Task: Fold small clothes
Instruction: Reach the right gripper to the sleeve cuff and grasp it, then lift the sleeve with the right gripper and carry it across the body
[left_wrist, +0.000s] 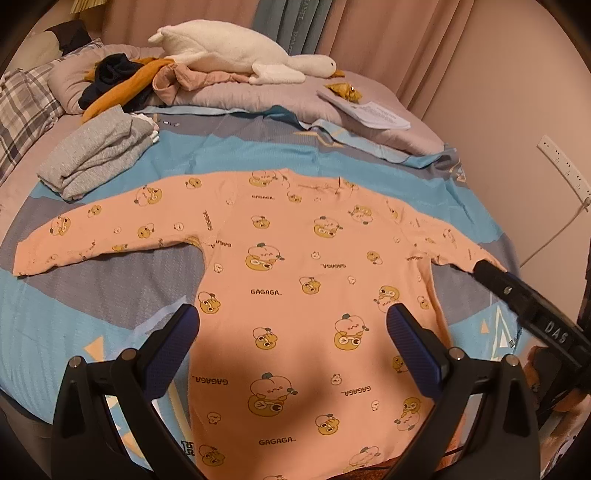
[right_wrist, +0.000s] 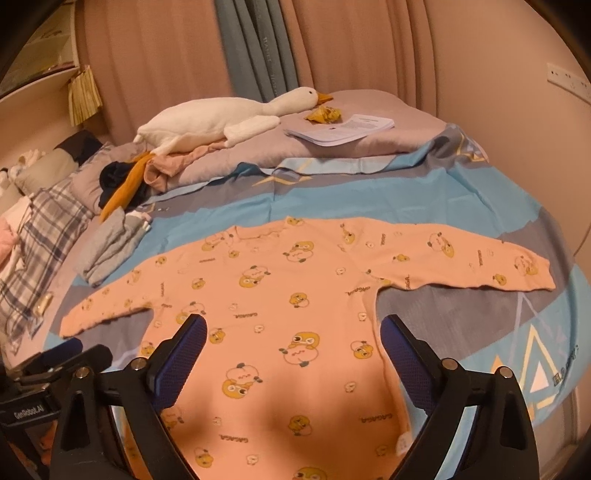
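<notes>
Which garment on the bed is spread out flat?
The pink top, sleeves out. The grey clothes are folded, and the dark and orange ones lie bunched.

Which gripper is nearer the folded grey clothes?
Left. The left gripper hangs over the shirt's lower half, on the side of the grey clothes; the right gripper is on the far side.

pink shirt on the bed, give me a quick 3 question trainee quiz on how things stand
1. True or false: the pink shirt lies flat with both sleeves spread out.
2. Which lies beside the shirt's sleeve? A) folded grey clothes B) a shoe C) a cup
3. Fill in: the left gripper and the right gripper both stand ____ above the shirt, holding nothing.

Key: 1 true; 2 A; 3 open
</notes>
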